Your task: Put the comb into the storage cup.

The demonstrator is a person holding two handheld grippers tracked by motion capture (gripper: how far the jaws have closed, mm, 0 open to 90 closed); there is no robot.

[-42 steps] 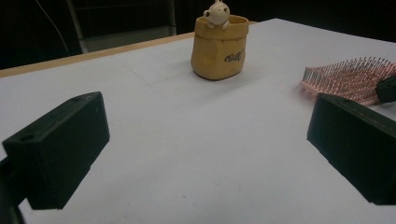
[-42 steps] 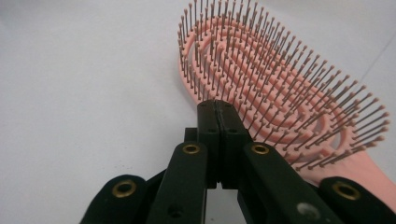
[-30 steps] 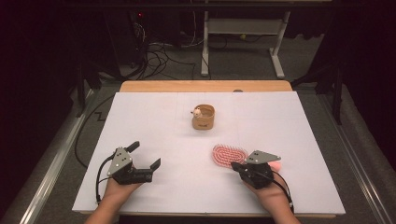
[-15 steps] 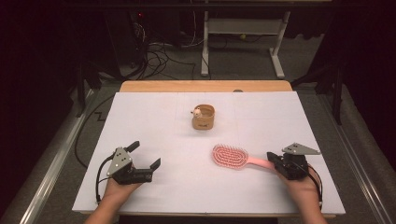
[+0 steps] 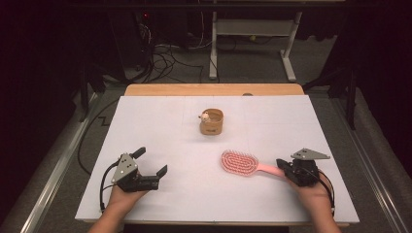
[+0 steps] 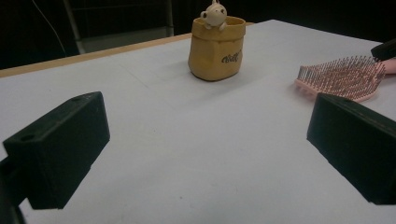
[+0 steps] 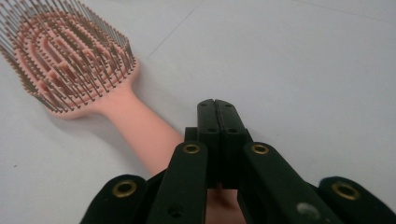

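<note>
A pink plastic hairbrush (image 5: 245,163) lies bristles-up on the white table (image 5: 160,121), in the lower right part of the high view. Its long line runs across the frame: the round bristle head points toward the middle, and the thin handle reaches out to the right gripper (image 5: 285,167) at the lower right. In the right gripper view the two black jaws of the right gripper (image 7: 217,116) are pressed tight together with no gap. The handle runs under them and just to their left. I cannot tell if the jaws touch or pinch it.

The left gripper (image 5: 150,163) sits at the lower left, well apart from the brush. Its jaws stand wide and hold nothing. The right hand (image 5: 313,196) is much nearer the brush.

A small tan fabric pouch with a little toy animal on its rim (image 5: 212,122) stands upright near the middle of the table, above the brush.
</note>
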